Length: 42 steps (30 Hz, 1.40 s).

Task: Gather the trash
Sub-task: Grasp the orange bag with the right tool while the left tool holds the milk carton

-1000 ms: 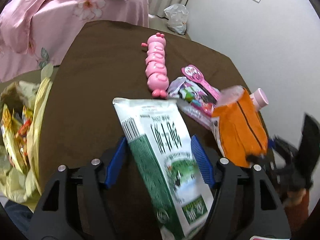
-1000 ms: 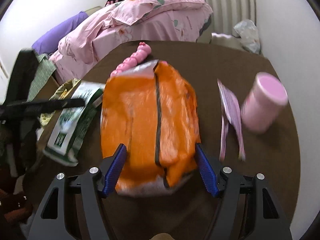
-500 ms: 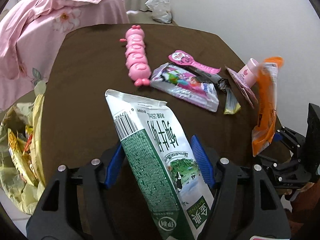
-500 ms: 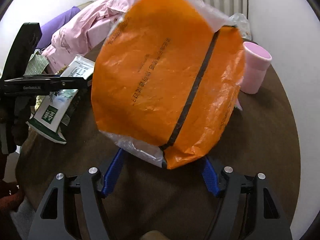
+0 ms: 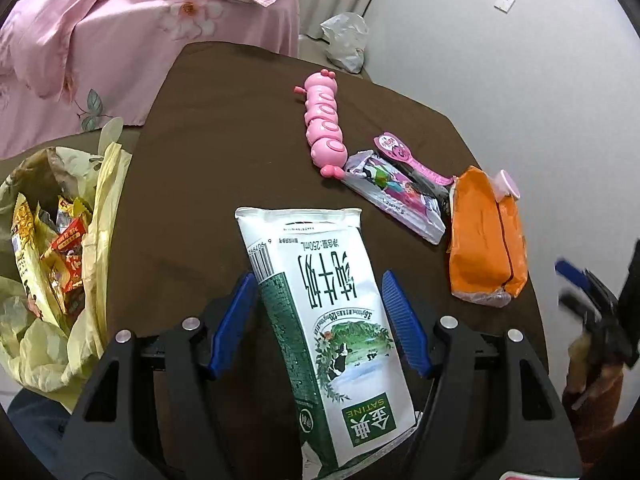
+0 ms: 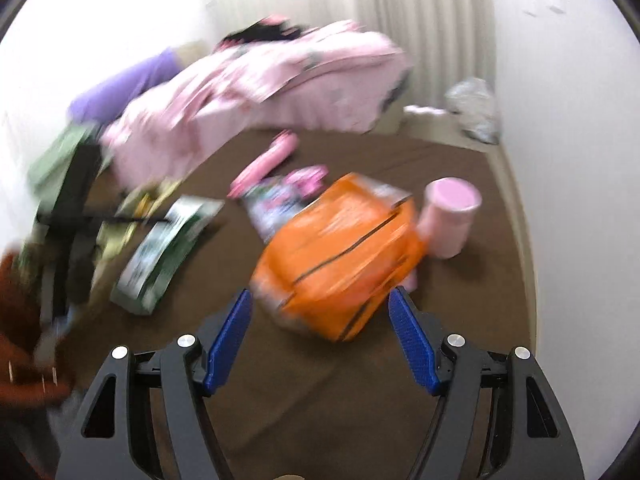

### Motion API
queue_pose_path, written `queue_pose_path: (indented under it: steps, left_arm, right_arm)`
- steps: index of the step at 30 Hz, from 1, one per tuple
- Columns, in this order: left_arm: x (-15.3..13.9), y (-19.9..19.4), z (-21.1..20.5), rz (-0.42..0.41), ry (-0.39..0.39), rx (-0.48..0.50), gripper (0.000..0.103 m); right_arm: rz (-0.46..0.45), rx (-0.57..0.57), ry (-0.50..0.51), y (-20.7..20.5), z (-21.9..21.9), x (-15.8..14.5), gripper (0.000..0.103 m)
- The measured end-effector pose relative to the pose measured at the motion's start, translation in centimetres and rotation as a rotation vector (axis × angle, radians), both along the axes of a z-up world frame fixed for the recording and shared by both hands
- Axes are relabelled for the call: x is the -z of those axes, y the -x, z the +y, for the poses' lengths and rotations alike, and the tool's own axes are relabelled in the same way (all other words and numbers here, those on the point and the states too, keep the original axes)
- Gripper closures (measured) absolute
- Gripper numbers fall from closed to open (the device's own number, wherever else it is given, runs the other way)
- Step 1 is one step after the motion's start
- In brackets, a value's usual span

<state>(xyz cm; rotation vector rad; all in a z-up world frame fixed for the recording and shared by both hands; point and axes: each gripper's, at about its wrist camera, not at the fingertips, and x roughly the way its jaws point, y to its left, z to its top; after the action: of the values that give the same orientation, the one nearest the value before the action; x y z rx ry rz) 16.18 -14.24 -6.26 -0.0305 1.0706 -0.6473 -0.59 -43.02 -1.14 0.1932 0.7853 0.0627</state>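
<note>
In my left gripper [image 5: 318, 316] I hold the green-and-white milk carton [image 5: 324, 320] between the blue pads, its crimped end pointing away from me over the brown table [image 5: 208, 152]. My right gripper [image 6: 320, 338] stands with its jaws wide apart and nothing between them; the orange snack bag [image 6: 344, 252] lies on the table just beyond its fingertips, free of the pads. That view is blurred, so fine detail is lost. Beside the orange bag, on its far right, stands a pink cup [image 6: 450, 216], touching or nearly touching it. Past the bag lies a purple cartoon-printed wrapper [image 5: 394, 196], with a pink spoon-shaped piece [image 5: 404, 156] along its far edge, and beyond those a pink caterpillar toy [image 5: 324, 124]. Off the table's left edge hangs a yellow plastic bag [image 5: 96, 216], open and holding snack wrappers [image 5: 52, 248]. Farther back sit a bed with pink floral bedding [image 5: 120, 28] and a white plastic bag [image 5: 346, 42] by the wall.
</note>
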Motion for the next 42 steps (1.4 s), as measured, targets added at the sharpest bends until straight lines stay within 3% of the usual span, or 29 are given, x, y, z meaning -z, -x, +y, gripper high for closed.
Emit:
queue_pose_path:
  steps: [3, 6, 8, 10, 15, 20, 22, 28, 29, 31, 34, 38, 42]
  left_arm:
    - [-0.1, -0.1, 0.1, 0.003, -0.003, -0.009, 0.040]
    - [-0.2, -0.1, 0.6, 0.005, -0.004, -0.020, 0.040]
    - [-0.2, -0.3, 1.0, 0.012, -0.002, -0.038, 0.040]
    - [0.0, -0.5, 1.3, 0.018, -0.003, -0.055, 0.040]
    - [0.3, -0.8, 1.4, 0.039, 0.015, -0.060, 0.040]
    - [0.2, -0.8, -0.7, 0.035, -0.028, -0.017, 0.036]
    - [0.4, -1.0, -1.9, 0.019, -0.083, -0.002, 0.036]
    - [0.7, -1.5, -4.7, -0.006, -0.175, 0.028, 0.036]
    - [0.8, -1.5, -5.0, -0.008, -0.183, 0.031, 0.036]
    - [1.0, -1.5, -5.2, -0.008, -0.189, 0.032, 0.036]
    - [1.2, -1.3, -4.8, 0.001, -0.163, 0.033, 0.036]
    - [1.7, -1.2, -3.9, 0.038, -0.126, 0.039, 0.036]
    - [1.5, -1.1, -3.3, 0.034, -0.115, 0.039, 0.036]
  right_arm:
    - [0.019, 0.123, -0.107, -3.4, -2.9, 1.4, 0.036]
    - [0.103, 0.180, -0.171, -6.6, -4.6, 3.8, 0.039]
    - [0.168, 0.172, -0.188, -8.3, -4.5, 5.5, 0.051]
    - [0.183, 0.114, -0.209, -8.8, -3.9, 5.8, 0.077]
    - [0.051, 0.004, -0.087, -6.6, -1.1, 2.4, 0.098]
    - [-0.048, 0.044, -0.042, -3.0, -1.8, -1.5, 0.098]
    - [-0.056, 0.068, -0.042, -1.7, -2.2, -1.9, 0.098]
    - [-0.016, 0.144, -0.146, -0.3, -4.7, 0.0, 0.095]
    - [-0.003, 0.151, -0.175, -0.5, -4.9, 0.8, 0.092]
    - [0.002, 0.136, -0.217, -1.0, -5.0, 1.9, 0.055]
    - [0.066, 0.062, -0.225, -3.2, -3.9, 3.6, 0.052]
    - [0.100, 0.107, -0.181, -5.7, -3.1, 4.9, 0.052]
    - [0.147, 0.034, -0.193, -8.2, -1.9, 6.0, 0.052]
